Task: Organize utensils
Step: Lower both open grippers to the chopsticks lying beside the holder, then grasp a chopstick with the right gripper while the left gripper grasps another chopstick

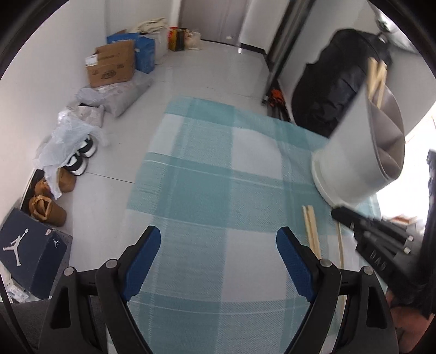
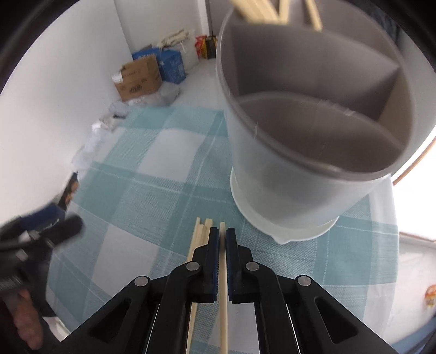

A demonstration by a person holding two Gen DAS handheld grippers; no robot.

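Note:
A grey round utensil holder [image 2: 313,130] with inner dividers stands on the teal checked cloth [image 2: 152,190]; several wooden chopsticks [image 2: 261,11] stick out of its far compartment. It also shows in the left wrist view [image 1: 362,141]. My right gripper [image 2: 222,234] is shut on one chopstick [image 2: 223,305] just in front of the holder, low over the cloth. Two more chopsticks [image 2: 197,234] lie to its left. My left gripper [image 1: 218,239] is open and empty over the cloth, left of the chopsticks [image 1: 310,231].
Cardboard boxes [image 1: 111,65], bags, shoes [image 1: 79,160] and a dark shoe box [image 1: 30,250] line the floor by the left wall. A black bag [image 1: 335,81] stands behind the table. The table edge runs along the left of the cloth.

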